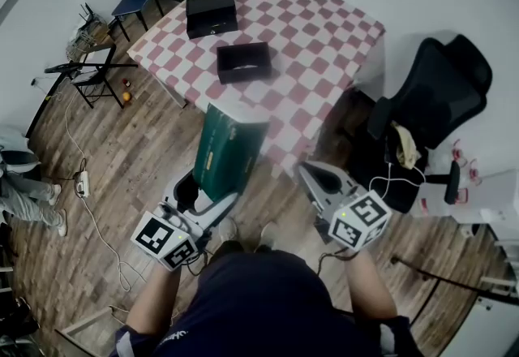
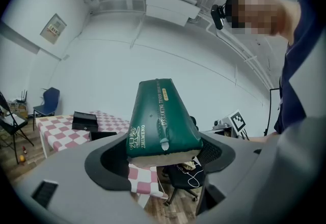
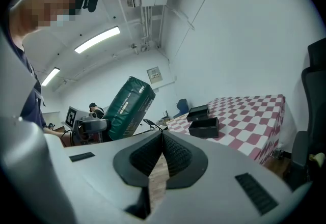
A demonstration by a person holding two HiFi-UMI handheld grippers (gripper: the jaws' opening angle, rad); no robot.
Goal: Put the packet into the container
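Head view: the packet (image 1: 231, 152) is a dark green, soft-cornered block. It's in the air on the near side of the worktop (image 1: 324, 39), with its far end at the near edge of the red-and-white check cloth. The left hand-held gripper (image 1: 207, 195) has it by the near end. The container (image 1: 243, 62), an open black box, sits on the worktop just beyond the packet, and they aren't touching. A second black box (image 1: 211, 13) is farther back and to the left. The right hand-held gripper (image 1: 312, 177) is over the wood floor (image 1: 122, 152), near the worktop's near corner, with an office chair (image 1: 430, 96) to its right. Both forearms reach forward at about the same height. The marker cubes (image 1: 166, 240) face up toward the camera.

Left gripper view: only this view shows the print, with "ZHIMENG" across the packet (image 2: 163, 121) and a line of text along its length. It also shows a centre seam and a pale underside. The left hand-held gripper (image 2: 163, 159) is spread wide, with both pads against the packet's sides, so it's gripped. The camera looks up along the packet toward the wall and ceiling. The worktop (image 2: 56, 126) is low on the left.

Right gripper view: the right hand-held gripper (image 3: 163, 136) has its pads closed together with nothing between them. This is the only side-on view of the packet (image 3: 127, 108), which leans tilted off to the left. The container (image 3: 204, 127) is on the worktop (image 3: 249, 116) to the right, well apart from the packet.
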